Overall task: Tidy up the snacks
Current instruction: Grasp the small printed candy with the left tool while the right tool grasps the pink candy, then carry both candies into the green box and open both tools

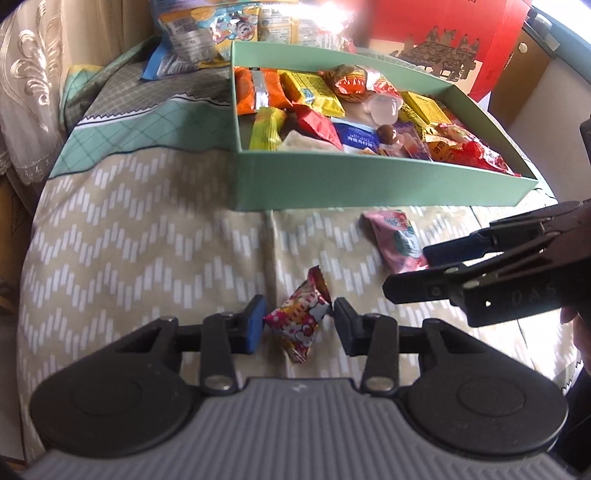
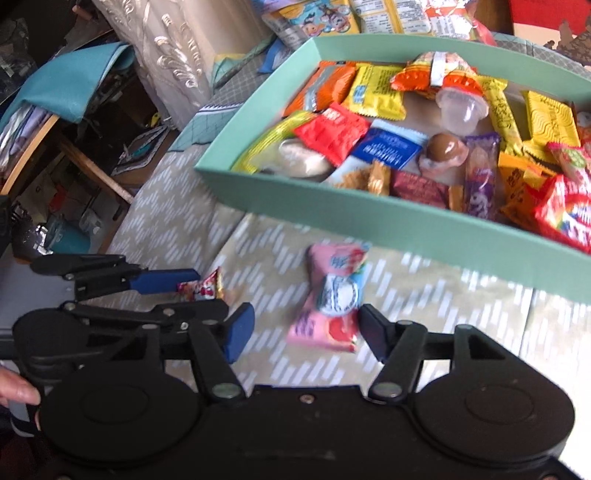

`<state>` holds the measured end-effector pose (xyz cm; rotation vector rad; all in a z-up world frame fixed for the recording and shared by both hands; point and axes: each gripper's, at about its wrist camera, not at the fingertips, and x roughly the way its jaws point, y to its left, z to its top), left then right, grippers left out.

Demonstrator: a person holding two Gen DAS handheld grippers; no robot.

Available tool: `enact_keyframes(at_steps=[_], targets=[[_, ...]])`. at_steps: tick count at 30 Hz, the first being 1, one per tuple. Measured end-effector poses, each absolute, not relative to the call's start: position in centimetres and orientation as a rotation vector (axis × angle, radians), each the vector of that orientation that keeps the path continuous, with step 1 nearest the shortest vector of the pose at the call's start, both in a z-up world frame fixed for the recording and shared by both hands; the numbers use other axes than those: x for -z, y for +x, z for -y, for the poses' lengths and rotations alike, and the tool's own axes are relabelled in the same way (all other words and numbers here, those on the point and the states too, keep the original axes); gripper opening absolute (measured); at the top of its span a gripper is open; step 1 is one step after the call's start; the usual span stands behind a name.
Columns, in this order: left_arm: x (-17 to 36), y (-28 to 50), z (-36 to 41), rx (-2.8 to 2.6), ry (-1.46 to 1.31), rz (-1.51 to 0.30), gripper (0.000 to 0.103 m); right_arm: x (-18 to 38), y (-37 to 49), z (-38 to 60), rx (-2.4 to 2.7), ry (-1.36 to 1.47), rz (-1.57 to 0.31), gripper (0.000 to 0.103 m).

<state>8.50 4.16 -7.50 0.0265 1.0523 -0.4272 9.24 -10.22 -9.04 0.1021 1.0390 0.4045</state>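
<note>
A green box (image 1: pixel 369 177) holds several snack packets and stands at the back of the cloth-covered table; it also shows in the right wrist view (image 2: pixel 369 225). My left gripper (image 1: pixel 297 325) is open, its pads on either side of a small red-and-white candy packet (image 1: pixel 299 319) lying on the cloth. That packet also shows in the right wrist view (image 2: pixel 201 288). My right gripper (image 2: pixel 306 328) is open around a pink snack packet (image 2: pixel 332 299), which lies in front of the box. The pink packet also shows in the left wrist view (image 1: pixel 397 236), with the right gripper (image 1: pixel 406 269) beside it.
Larger snack bags (image 1: pixel 207 33) lie behind the box. A red carton (image 1: pixel 443 40) stands at the back right. A lace curtain (image 2: pixel 166 55) and clutter lie past the table's left edge.
</note>
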Motion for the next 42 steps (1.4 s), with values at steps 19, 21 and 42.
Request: enact_keyframes(at_steps=[19,21,42], targets=[[7.0,6.6,-2.5,0.435,0.222,-0.970,0.066,9.5,8.5,10.2,-0.219,0.004,-0.975,0.027],[6.9,6.1,-1.5,0.473,0.283,-0.933,0.064,9.6,7.8,11.6,-0.196,0.029,-0.977,0.027],[7.2,4.3,0.1,0.530,0.249,-1.035,0.037,9.7,4.9,15.4,-0.164,0.150,-0.980,0.040]])
